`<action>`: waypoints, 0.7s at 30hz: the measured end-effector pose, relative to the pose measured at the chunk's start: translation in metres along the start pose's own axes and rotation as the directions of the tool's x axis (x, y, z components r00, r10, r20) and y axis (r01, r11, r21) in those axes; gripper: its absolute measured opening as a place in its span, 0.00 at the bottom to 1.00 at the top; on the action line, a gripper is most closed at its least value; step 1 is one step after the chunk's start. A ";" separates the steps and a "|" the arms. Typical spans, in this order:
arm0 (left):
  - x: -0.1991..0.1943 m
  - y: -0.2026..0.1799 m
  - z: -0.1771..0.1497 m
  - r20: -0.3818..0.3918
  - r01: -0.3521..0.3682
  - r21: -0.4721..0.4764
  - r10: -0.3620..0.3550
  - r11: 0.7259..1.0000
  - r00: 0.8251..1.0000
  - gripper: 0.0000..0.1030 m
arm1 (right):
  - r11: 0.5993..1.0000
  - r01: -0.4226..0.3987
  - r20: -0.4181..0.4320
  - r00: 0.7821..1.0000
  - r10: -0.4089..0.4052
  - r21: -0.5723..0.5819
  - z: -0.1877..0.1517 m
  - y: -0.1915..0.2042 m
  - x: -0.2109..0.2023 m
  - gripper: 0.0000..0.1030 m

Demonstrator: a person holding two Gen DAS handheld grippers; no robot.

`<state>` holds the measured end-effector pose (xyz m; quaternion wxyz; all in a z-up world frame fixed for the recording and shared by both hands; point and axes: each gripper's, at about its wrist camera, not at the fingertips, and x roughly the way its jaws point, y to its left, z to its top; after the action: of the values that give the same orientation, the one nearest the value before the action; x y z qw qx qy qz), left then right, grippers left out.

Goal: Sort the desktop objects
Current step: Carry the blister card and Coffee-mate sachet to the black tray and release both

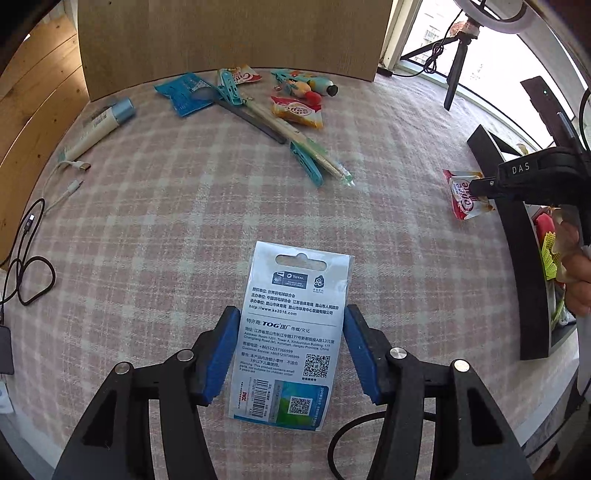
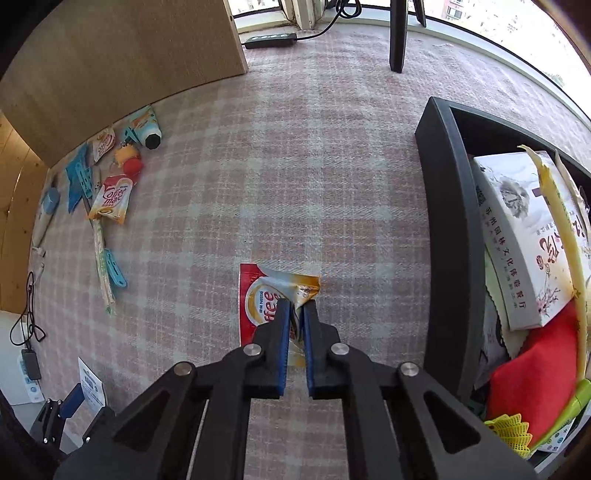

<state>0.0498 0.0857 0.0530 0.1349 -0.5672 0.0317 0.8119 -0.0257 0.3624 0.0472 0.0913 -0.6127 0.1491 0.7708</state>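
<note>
The left gripper (image 1: pixel 290 325) points down at the checked tablecloth (image 1: pixel 184 221), and a flat packet (image 1: pixel 291 332) with printed text and square codes sits between its blue pads (image 1: pixel 221 350). Both pads touch the packet's long edges, so it is gripped across its width, with the hanging-hole end sticking out past the fingertips.

The right gripper (image 2: pixel 295 314) is clenched on a coffee creamer sachet (image 2: pixel 264 301) (red and orange, with a torn-looking corner). Its pads pinch the sachet's near edge and the rest pokes out ahead of the tips. Whether the sachet is clear of the cloth I cannot tell. Just to the right of this gripper runs the black wall of a storage box (image 2: pixel 443 240), already holding a white printed carton (image 2: pixel 524 236), a red cloth item (image 2: pixel 532 373) and a yellow mesh piece (image 2: pixel 509 432).

Well ahead of the left gripper lies a loose cluster: another sachet (image 1: pixel 297 110), wrapped chopsticks (image 1: pixel 306 147), a teal clip (image 1: pixel 306 164), a blue packet (image 1: pixel 186 94) and a small patterned umbrella (image 1: pixel 306 83). Off to that gripper's left are a white tube with a blue cap (image 1: pixel 101 127), a white cable (image 1: pixel 64 181) and a black cable (image 1: pixel 29 266). A wooden board (image 1: pixel 236 33) stands behind the cluster.
</note>
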 end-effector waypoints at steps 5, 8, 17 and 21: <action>-0.019 -0.013 0.012 0.039 0.018 0.009 -0.018 1.000 0.999 0.53 | 1.000 -0.026 0.048 0.999 0.027 -0.005 -0.019 0.000 -0.036 0.07; -0.024 -0.036 0.025 0.056 0.036 0.030 -0.037 0.999 0.998 0.53 | 0.998 -0.058 0.073 0.996 0.057 0.000 -0.031 -0.011 -0.055 0.07; -0.020 -0.148 0.060 0.087 0.122 0.150 -0.136 0.981 0.987 0.53 | 0.998 -0.054 0.170 0.984 0.047 0.036 -0.040 -0.096 -0.091 0.07; -0.023 -0.201 0.068 0.086 0.164 0.202 -0.185 0.965 0.979 0.53 | 0.997 -0.022 0.201 0.980 0.006 0.080 -0.049 -0.146 -0.116 0.07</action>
<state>0.0462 0.2886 0.1188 0.2620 -0.5089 0.0535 0.8183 0.0937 0.4872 0.1322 0.1253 -0.5264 0.1748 0.8226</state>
